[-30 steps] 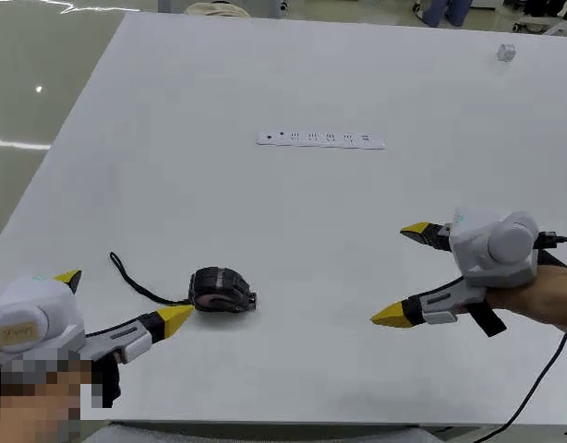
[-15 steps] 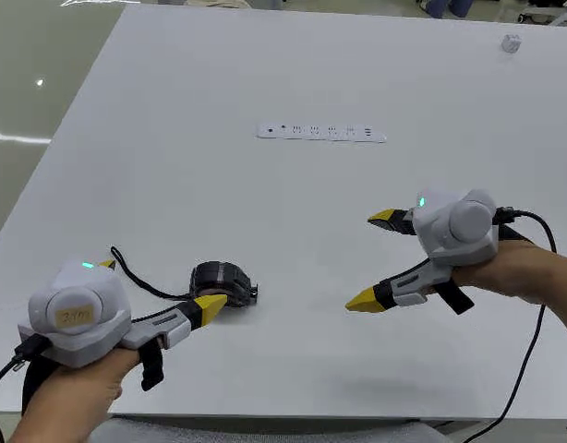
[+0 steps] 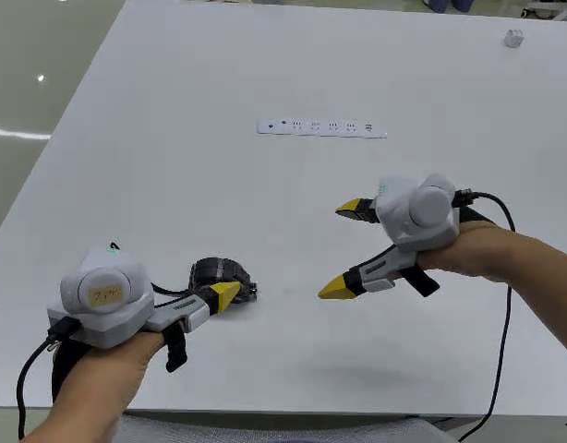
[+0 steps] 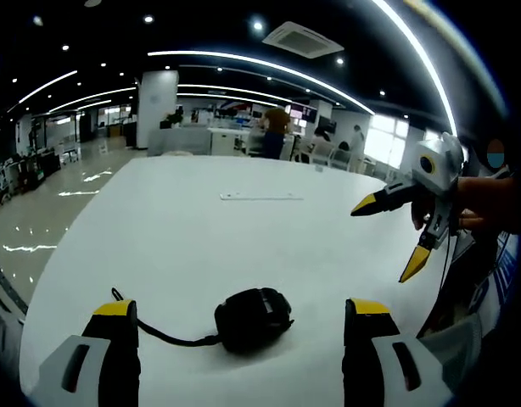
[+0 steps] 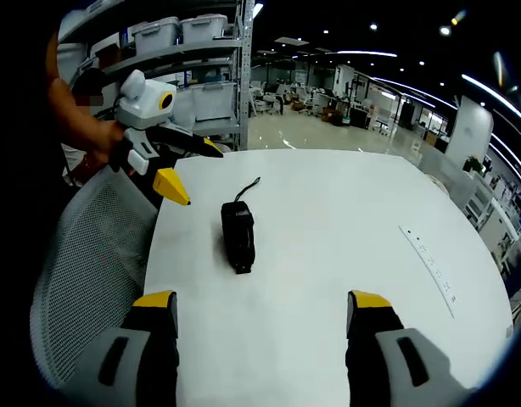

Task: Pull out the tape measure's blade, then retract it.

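Big open workshop, shelves of bins behind, ceiling strip lights. Work sits on a white table (image 3: pixel 265 74).

Change over the last second: both tools have closed in. The left tool (image 4: pixel 241 309) has come forward so the tape measure (image 4: pixel 254 318) now lies just ahead, between its spread jaws. In the head view one yellow tip sits right beside the case; I can't tell if it's touching. The right tool (image 3: pixel 341 247) has slid in toward the middle but is well apart from the tape. Tape itself looks unmoved, near the front edge of the table on the left, strap (image 4: pixel 159 332) trailing off to its side.

Read: still the approach. Nothing gripped, blade fully in. Both tools are released, jaws wide, holding nothing. Left looks set to pin the case, right to take the blade hook.

Count: 1 tape measure, 2 tools, 1 power strip (image 3: pixel 320 127) mid-table, 1 small pale object (image 3: pixel 513 38) at the far corner.
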Available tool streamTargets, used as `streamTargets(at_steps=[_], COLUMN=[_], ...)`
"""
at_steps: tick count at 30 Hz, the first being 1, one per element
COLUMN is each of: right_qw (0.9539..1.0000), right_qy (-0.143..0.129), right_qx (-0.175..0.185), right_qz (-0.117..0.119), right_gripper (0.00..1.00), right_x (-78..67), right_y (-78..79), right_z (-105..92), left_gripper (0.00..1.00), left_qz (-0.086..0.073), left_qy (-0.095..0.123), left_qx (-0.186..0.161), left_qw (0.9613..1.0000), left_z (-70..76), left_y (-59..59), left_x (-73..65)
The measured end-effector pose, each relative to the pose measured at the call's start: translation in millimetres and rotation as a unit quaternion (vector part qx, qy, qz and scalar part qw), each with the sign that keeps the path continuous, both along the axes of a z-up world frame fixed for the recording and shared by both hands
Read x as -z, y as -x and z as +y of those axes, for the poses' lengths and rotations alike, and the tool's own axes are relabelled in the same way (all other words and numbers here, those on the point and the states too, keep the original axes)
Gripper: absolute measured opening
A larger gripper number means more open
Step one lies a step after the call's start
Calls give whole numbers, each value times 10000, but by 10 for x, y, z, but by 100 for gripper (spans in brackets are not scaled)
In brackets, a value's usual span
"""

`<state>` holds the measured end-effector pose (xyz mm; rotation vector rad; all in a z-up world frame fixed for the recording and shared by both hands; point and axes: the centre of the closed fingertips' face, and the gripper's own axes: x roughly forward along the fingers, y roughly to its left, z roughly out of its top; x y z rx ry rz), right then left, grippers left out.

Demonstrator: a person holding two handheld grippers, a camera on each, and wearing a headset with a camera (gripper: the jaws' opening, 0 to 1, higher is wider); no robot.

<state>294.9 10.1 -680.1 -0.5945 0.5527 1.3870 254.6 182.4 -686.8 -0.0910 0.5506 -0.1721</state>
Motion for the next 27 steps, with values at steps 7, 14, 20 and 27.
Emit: streamTargets(at_steps=[7, 14, 20, 27], right_qw=[9997, 9989, 9978, 9969], right_qy=[45, 133, 184, 221], right_qx=[-231, -437, -625, -744], right_qz=[34, 64, 97, 155], right_gripper=[82, 79, 77, 74], right_x=[63, 158, 233, 338], right_y=[56, 47, 86, 90], right_z=[196, 350, 465, 589], left_gripper=[100, 100, 100, 99], left_qz=[189, 219, 239, 319], left_qy=[94, 189, 156, 162], left_qx=[-154, -337, -461, -572], left_qw=[9997, 9990, 9985, 9977], left_z=[-71, -121, -93, -43], left_y=[-43, -128, -162, -195], left_x=[102, 169, 222, 309])
